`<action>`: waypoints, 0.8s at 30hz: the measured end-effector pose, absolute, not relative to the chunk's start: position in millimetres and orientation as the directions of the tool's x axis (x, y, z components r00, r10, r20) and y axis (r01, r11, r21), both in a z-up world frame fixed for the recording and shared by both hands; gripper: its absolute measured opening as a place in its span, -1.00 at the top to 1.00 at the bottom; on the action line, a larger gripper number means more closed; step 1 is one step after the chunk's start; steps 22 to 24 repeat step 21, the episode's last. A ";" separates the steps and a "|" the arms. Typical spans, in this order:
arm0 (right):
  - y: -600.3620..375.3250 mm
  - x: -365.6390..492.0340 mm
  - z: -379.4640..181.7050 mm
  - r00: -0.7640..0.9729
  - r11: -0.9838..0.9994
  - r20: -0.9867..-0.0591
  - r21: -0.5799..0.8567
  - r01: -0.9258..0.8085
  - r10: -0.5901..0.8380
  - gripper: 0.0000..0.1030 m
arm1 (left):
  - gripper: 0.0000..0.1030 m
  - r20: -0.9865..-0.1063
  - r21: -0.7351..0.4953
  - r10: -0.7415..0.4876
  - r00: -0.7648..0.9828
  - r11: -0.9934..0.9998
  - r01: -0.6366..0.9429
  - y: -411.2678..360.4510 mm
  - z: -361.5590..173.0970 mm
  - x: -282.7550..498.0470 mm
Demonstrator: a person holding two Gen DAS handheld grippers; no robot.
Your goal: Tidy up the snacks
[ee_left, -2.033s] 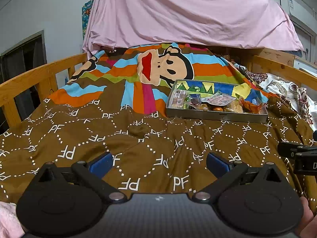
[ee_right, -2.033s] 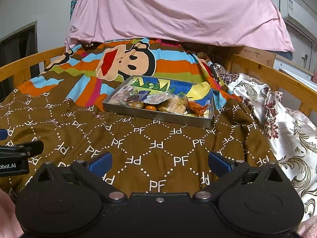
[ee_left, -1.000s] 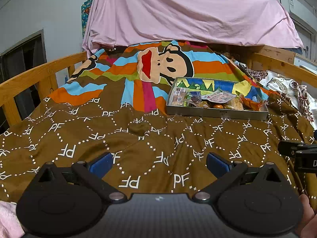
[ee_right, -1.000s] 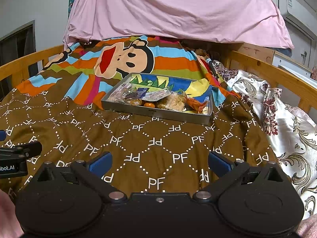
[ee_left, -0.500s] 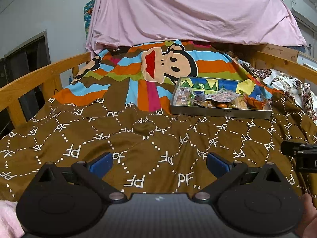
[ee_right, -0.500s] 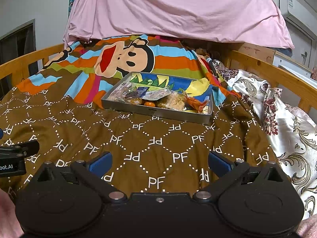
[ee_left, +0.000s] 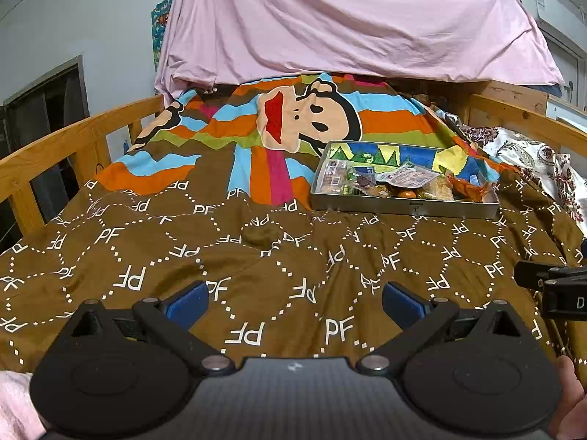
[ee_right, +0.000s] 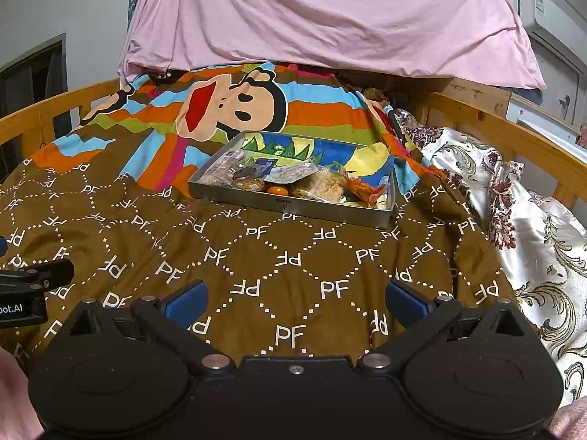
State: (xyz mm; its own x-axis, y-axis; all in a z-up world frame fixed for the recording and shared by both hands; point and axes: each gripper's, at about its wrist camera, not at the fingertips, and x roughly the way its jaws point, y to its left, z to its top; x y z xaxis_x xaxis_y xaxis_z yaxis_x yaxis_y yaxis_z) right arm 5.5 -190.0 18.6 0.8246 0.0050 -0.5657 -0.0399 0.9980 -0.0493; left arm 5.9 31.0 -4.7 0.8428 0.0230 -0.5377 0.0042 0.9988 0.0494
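Right wrist view: right gripper [ee_right: 295, 299] blue-padded jaws spread wide, empty, above brown PF-print quilt [ee_right: 256, 256]. Left gripper [ee_left: 293, 300] likewise wide, empty. Shallow grey metal tray [ee_right: 293, 205] far centre holds heaped wrapped snacks [ee_right: 293, 179]. Stage unclear: sorted or awaiting sorting. Wooden bed rail [ee_right: 513, 139] right; pink sheet [ee_right: 330, 18] far.
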 end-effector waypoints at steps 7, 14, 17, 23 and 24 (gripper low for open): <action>-190.1 4.9 18.4 0.824 0.998 -0.566 -0.050 -0.040 0.005 -0.99 | -0.99 -0.541 0.051 0.023 0.841 0.999 0.005 31.6 -3.4 6.0; -190.2 5.1 18.1 0.823 0.998 -0.568 -0.050 -0.039 0.004 -0.99 | -0.99 -0.547 0.047 0.015 0.837 0.999 0.013 32.8 -4.3 5.5; -190.1 5.1 18.2 0.823 0.998 -0.568 -0.050 -0.039 0.004 -0.99 | -0.99 -0.549 0.042 0.011 0.836 0.999 0.014 32.8 -4.7 7.6; -189.5 4.2 16.4 0.822 0.998 -0.569 -0.053 -0.042 0.004 -0.99 | -0.99 -0.552 0.044 0.014 0.834 0.999 0.013 33.1 -4.9 8.5; -189.5 4.2 16.4 0.822 0.998 -0.569 -0.053 -0.042 0.004 -0.99 | -0.99 -0.552 0.044 0.014 0.834 0.999 0.013 33.1 -4.9 8.5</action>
